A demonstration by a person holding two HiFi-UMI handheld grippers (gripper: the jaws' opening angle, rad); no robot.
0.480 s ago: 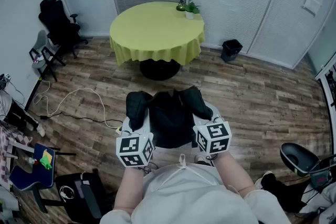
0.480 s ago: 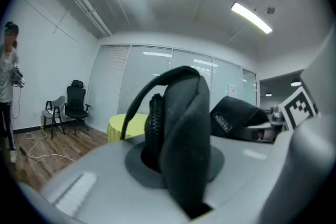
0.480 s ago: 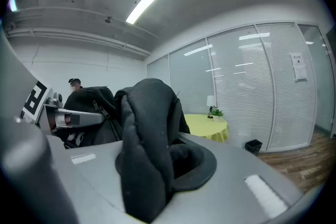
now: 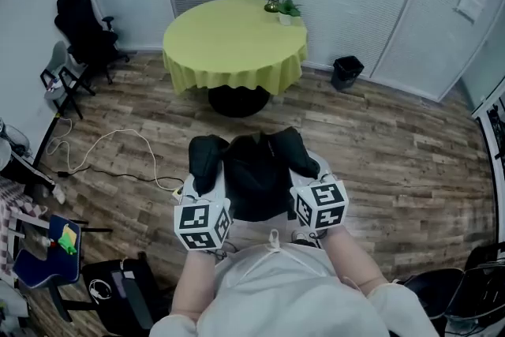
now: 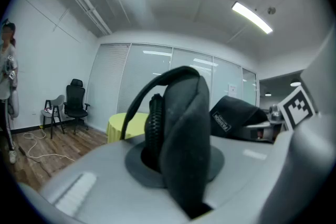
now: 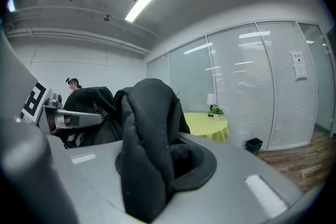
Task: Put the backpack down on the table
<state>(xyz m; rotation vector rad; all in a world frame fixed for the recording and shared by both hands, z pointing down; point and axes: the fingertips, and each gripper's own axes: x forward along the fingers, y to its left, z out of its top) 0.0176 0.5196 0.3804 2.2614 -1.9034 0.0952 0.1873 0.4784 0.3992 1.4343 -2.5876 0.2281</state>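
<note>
Backpack (image 4: 256, 174) hanging in air, well short of table (image 4: 234, 43); table dead ahead, beyond pack. L gripper (image 4: 199, 201) & R gripper (image 4: 316, 189) each clamped on a strap (image 5: 184, 128), side by side, equally far from table.

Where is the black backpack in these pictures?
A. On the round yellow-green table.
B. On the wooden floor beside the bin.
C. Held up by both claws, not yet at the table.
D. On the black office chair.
C: the left claw and the right claw are each shut on a padded part of the backpack, in front of the table.
</note>
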